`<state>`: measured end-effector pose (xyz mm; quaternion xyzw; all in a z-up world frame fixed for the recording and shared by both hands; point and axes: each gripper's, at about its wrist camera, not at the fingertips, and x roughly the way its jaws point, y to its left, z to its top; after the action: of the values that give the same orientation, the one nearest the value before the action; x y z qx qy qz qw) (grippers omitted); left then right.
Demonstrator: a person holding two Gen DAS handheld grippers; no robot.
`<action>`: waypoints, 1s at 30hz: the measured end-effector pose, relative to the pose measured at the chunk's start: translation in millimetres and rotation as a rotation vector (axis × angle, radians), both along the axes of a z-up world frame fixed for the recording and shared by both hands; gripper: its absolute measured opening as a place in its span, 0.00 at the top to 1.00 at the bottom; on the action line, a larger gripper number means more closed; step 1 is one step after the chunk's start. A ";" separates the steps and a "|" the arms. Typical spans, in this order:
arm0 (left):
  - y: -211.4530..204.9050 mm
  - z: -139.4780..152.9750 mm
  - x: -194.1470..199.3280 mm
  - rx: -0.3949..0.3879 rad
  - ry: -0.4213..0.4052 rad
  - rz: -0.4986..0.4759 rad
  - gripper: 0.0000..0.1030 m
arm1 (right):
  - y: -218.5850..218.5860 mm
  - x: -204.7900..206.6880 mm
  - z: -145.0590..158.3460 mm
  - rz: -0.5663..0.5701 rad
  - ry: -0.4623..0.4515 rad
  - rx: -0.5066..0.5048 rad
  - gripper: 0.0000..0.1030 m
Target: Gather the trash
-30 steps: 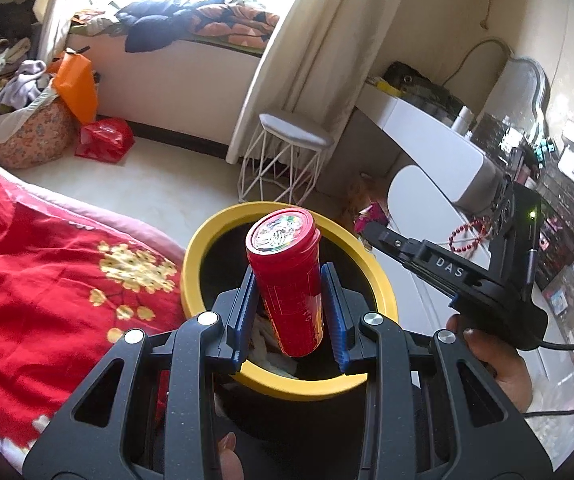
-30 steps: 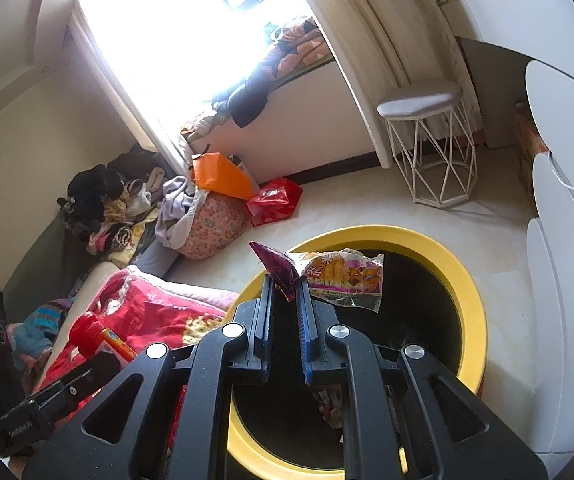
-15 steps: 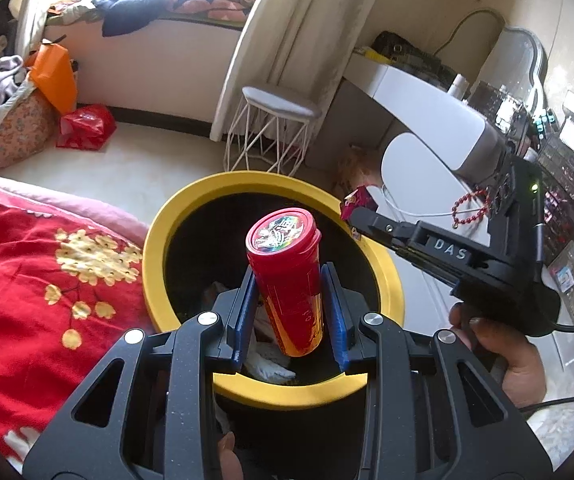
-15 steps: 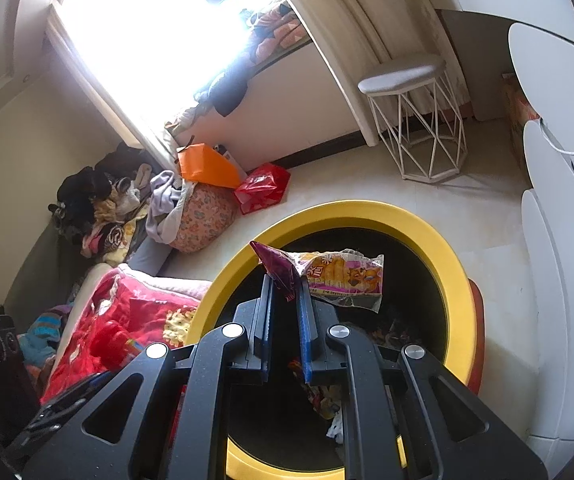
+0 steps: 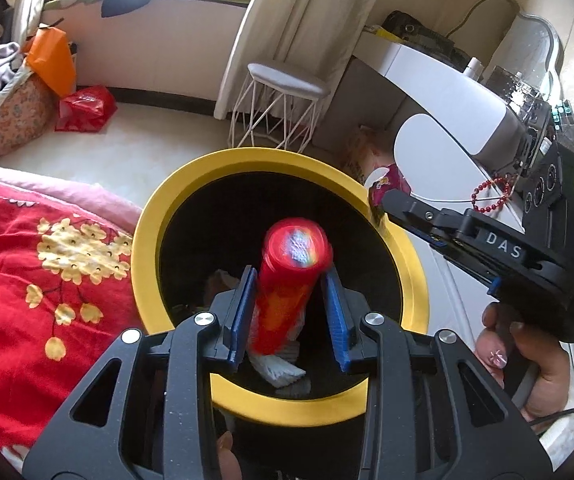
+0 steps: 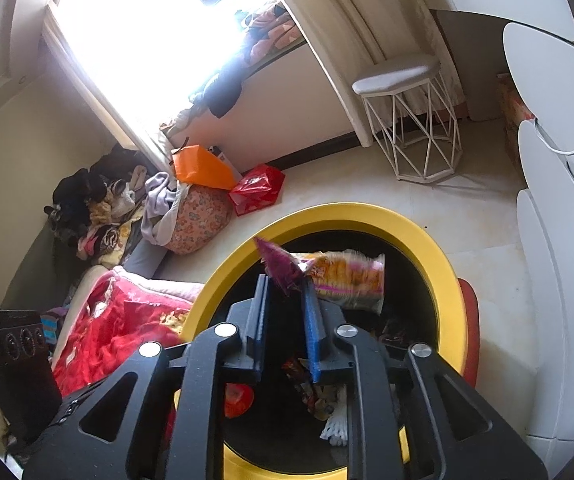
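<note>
My left gripper is open over the yellow-rimmed black bin. The red can is blurred between the parted blue pads and drops into the bin. My right gripper has opened too, above the same bin. The snack wrapper, purple at one end, is blurred and loose at its fingertips. The right gripper also shows in the left wrist view at the bin's right rim. Trash lies at the bin's bottom.
A red patterned blanket lies left of the bin. A white wire stool stands behind it. A white dresser is at right. Bags and clothes pile by the window wall.
Both grippers moved over the bin and opened. The red can slipped down from the left pads. The wrapper came loose from the right pads.
</note>
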<state>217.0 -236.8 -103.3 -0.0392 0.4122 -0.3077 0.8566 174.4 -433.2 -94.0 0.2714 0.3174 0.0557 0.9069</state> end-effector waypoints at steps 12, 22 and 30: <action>16.8 8.8 0.8 0.011 0.011 0.055 0.29 | 0.0 -5.1 4.0 -0.011 0.007 -0.035 0.56; 47.7 20.6 -5.4 0.045 0.015 0.140 0.10 | 10.7 -16.5 14.4 -0.012 0.014 -0.123 0.25; 79.5 31.3 -15.4 0.070 -0.005 0.224 0.10 | 33.2 -30.1 23.6 0.018 0.002 -0.188 0.14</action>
<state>201.6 -157.3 -72.1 -0.0544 0.4137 -0.1956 0.8875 144.3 -400.1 -70.4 0.1820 0.3246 0.0334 0.9276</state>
